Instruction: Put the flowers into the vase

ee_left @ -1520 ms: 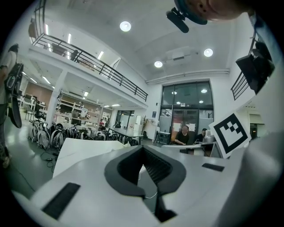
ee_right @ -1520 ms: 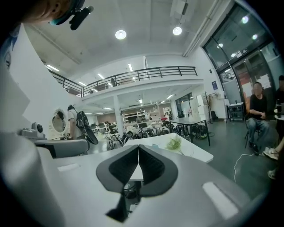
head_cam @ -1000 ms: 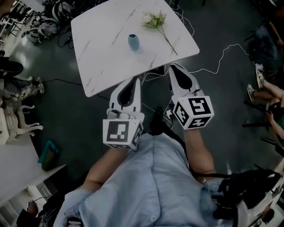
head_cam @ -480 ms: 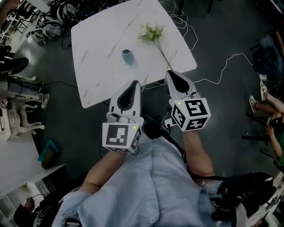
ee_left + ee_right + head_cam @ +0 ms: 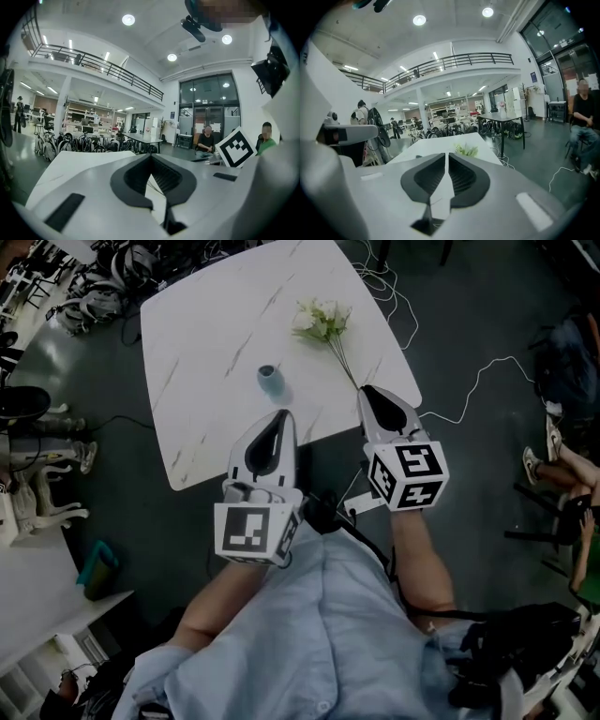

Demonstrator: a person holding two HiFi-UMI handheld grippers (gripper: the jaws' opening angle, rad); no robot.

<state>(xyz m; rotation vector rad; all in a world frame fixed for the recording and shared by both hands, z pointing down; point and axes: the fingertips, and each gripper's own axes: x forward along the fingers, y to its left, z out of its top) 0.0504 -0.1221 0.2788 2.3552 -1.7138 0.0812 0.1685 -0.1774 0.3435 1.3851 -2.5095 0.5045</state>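
Note:
A small blue vase (image 5: 269, 381) stands upright near the front of the white marble table (image 5: 206, 324). The bunch of white and green flowers (image 5: 322, 322) lies on the table to its right, thin stems trailing toward the near edge. My left gripper (image 5: 280, 416) hovers at the table's near edge just in front of the vase, jaws shut and empty (image 5: 151, 156). My right gripper (image 5: 369, 390) is at the stem ends; its jaws (image 5: 447, 154) are opening, a thin slit between them with nothing in it. The flowers (image 5: 466, 150) lie ahead of it.
White cables (image 5: 469, 362) run over the dark floor right of the table. Bicycles and gear (image 5: 103, 287) crowd the far left. A seated person's legs (image 5: 562, 446) are at the right, and white furniture (image 5: 28, 493) and a teal object (image 5: 94, 568) at the left.
Both grippers have moved forward toward the table. The left tip has reached the near edge by the vase, the right one the stem ends.

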